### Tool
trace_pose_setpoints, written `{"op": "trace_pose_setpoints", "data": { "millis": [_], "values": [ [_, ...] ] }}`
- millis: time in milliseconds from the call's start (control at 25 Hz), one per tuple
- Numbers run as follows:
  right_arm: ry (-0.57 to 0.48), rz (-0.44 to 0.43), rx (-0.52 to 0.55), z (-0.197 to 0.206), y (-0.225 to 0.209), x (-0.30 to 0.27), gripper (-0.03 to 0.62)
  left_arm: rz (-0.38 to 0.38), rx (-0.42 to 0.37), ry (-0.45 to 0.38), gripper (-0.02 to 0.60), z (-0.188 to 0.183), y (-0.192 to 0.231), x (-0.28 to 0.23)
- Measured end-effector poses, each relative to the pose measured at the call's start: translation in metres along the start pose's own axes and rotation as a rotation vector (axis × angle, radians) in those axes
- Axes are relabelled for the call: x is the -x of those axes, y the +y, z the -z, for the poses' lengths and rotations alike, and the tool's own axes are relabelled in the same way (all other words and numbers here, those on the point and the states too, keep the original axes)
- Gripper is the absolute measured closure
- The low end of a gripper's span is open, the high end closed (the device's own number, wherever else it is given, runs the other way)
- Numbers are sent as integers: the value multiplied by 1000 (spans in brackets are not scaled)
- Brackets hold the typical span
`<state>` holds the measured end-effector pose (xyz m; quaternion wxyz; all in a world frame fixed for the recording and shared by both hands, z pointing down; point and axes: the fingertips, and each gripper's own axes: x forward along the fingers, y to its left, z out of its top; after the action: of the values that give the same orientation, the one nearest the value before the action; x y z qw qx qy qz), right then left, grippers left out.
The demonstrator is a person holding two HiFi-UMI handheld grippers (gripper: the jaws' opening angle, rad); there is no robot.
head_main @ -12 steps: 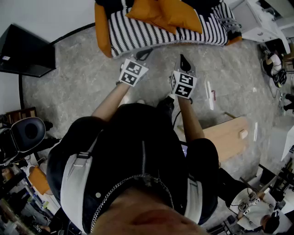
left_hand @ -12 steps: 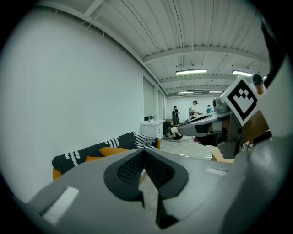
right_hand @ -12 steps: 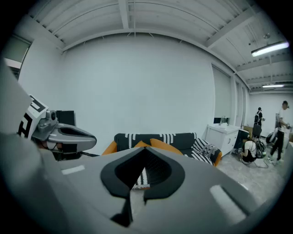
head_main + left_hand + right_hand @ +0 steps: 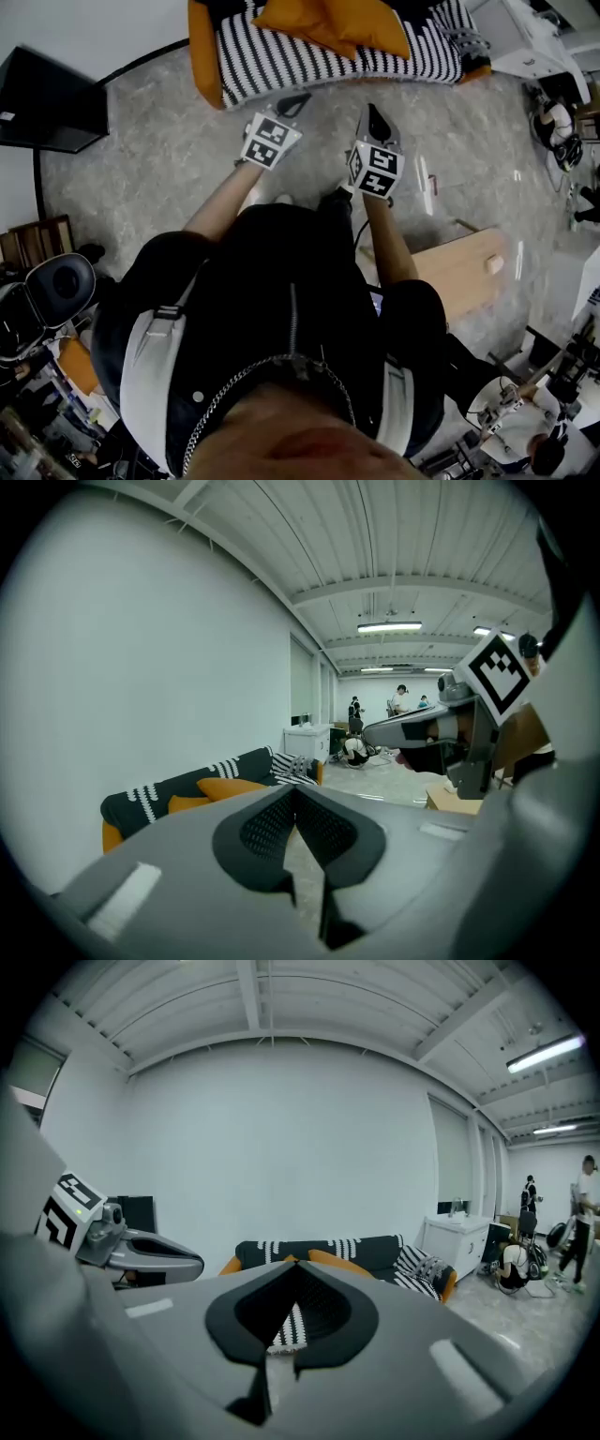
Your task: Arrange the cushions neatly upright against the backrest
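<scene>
Two orange cushions lie flat and overlapping on the striped seat of the sofa, which has a black backrest with white stripes. In the right gripper view an orange cushion shows just beyond the jaws, and a striped cushion leans at the sofa's right end. My left gripper and right gripper hover side by side over the floor, short of the sofa's front edge. Both are shut with nothing between their pads. The left gripper view shows the sofa at a distance.
A black cabinet stands against the wall at the left. A low wooden table is at my right, with a white cabinet beyond the sofa's right end. An office chair is behind left. People are far off.
The view has crept slightly toward the sofa. Both grippers keep the same pose, shut and empty.
</scene>
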<state>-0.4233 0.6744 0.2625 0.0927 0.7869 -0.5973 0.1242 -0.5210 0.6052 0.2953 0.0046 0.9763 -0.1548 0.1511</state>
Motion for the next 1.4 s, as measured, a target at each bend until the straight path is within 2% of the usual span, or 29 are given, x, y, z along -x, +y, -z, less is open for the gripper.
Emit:
{"op": "trace_pose_setpoints", "data": {
  "millis": [200, 360, 640, 880, 1080, 1400],
  "values": [
    [57, -20, -2, 15, -9, -3, 591, 26, 14, 22, 572, 6, -7, -20],
    [90, -29, -23, 26, -32, -9, 591, 44, 18, 55, 572, 10, -18, -44],
    [116, -42, -52, 20, -86, -82, 591, 47, 7, 111, 572, 3, 5, -117],
    [134, -74, -71, 17, -138, -141, 591, 15, -5, 151, 571, -3, 30, -186],
    [146, -107, -61, 12, -185, -187, 591, -25, 18, 189, 571, -9, 46, -243],
    [197, -123, -29, 18, -251, -246, 591, -85, 53, 256, 572, 5, 74, -308]
  ]
}}
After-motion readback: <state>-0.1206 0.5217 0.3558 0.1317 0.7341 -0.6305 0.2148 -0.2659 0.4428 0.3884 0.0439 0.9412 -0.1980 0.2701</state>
